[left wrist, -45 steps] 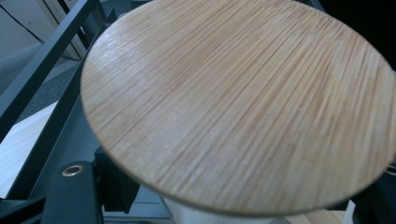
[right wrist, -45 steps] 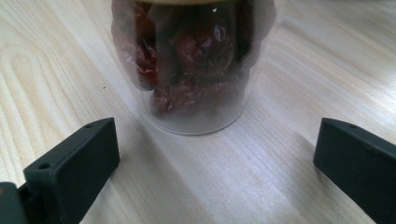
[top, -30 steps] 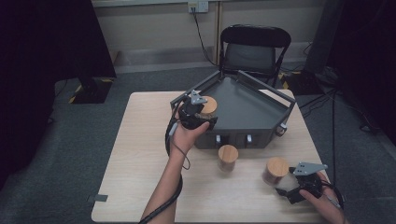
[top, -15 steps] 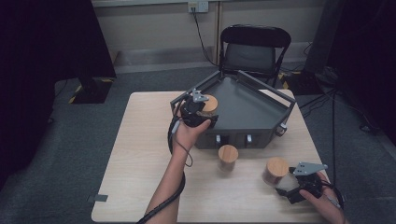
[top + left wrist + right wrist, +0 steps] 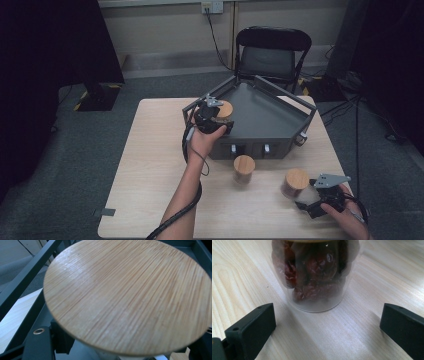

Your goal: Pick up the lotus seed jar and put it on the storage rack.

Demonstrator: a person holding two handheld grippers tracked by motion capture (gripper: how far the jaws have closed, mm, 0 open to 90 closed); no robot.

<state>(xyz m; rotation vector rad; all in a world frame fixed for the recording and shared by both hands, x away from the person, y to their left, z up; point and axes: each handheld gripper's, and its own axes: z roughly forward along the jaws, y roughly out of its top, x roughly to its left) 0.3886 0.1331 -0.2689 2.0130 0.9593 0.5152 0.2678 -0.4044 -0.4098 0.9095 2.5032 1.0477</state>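
Nothing moved since earlier frame; left gripper (image 5: 216, 116) fingers clamp bamboo-lidded jar (image 5: 224, 109) over tray (image 5: 270, 107); right gripper (image 5: 311, 200) fingers wide, empty.

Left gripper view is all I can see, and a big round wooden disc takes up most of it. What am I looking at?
Observer: That is the wooden lid of a jar. The left gripper is clamped on it at the near left corner of a grey tray.
Operator: Are there more jars?
Observer: Two, standing on the table in front of the tray: a middle jar and a right jar.
Operator: What is the other hand doing?
Observer: The right gripper is open, just short of the right jar, which holds what looks like dark red dried fruit.
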